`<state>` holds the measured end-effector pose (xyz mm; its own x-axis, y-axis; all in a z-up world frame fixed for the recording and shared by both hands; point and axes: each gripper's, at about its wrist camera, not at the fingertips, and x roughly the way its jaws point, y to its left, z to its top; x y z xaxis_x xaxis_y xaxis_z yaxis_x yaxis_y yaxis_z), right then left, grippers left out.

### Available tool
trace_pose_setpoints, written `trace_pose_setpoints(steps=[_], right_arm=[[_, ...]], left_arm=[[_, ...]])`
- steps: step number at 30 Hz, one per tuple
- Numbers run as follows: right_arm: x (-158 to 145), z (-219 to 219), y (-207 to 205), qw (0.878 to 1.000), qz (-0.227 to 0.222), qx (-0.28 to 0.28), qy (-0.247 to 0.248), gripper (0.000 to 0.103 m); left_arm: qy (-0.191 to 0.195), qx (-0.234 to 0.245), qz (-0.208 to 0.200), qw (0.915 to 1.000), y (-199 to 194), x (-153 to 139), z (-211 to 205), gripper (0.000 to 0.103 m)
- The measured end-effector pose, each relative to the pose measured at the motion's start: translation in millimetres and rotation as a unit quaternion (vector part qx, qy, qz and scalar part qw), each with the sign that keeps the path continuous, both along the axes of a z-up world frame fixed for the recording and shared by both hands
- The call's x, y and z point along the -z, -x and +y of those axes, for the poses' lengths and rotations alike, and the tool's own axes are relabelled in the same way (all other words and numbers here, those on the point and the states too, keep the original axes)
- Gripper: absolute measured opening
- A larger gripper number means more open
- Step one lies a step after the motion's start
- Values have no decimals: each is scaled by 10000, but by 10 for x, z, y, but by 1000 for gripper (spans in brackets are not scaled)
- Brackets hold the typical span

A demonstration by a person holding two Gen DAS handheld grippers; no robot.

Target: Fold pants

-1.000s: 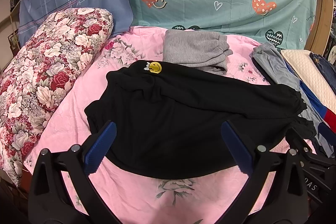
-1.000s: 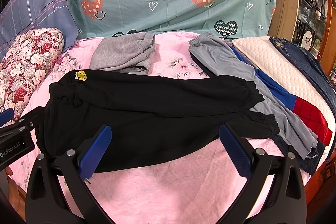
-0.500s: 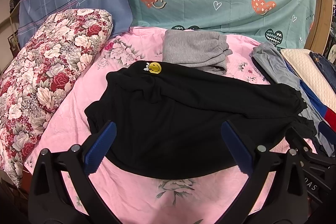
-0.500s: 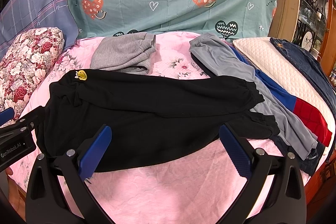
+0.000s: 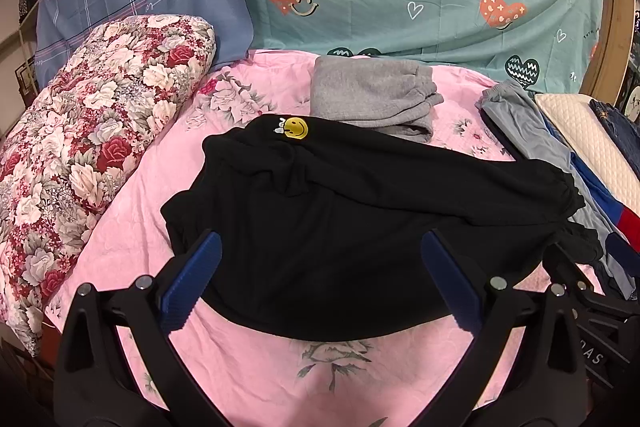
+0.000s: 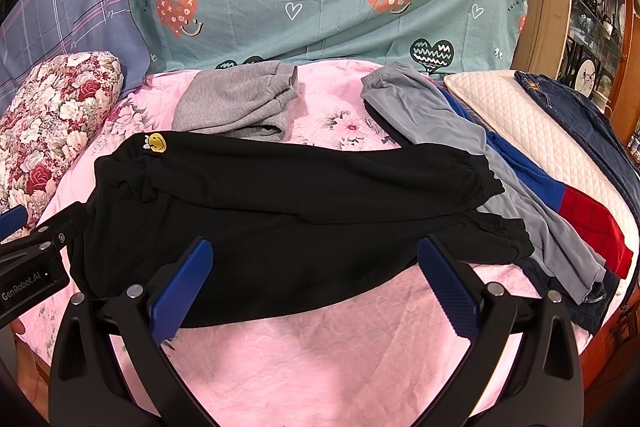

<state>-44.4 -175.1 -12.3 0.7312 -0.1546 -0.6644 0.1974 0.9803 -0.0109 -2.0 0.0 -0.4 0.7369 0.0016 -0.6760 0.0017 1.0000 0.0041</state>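
Observation:
Black pants (image 5: 340, 219) with a yellow smiley patch (image 5: 296, 128) lie spread on the pink floral bedspread (image 5: 256, 379), waist at the left, legs running right. They also show in the right wrist view (image 6: 280, 219). My left gripper (image 5: 320, 267) is open and empty, above the near edge of the pants at the waist end. My right gripper (image 6: 316, 275) is open and empty, above the near edge at mid-leg. The left gripper's body (image 6: 28, 263) shows at the left edge of the right wrist view.
Folded grey pants (image 5: 372, 95) lie behind the black ones. Grey-blue pants (image 6: 480, 163), blue and red pants (image 6: 560, 199), a white quilted pad (image 6: 532, 131) and jeans (image 6: 580, 119) lie at the right. A floral pillow (image 5: 80, 147) is at the left.

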Motion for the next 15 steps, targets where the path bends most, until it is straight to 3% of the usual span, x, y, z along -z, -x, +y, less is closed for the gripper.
trace_pose_setpoints(steps=[15], right_arm=[[3, 20, 4, 10000, 3, 1, 3, 102]], left_arm=[[6, -7, 1, 10000, 7, 18, 12, 101]])
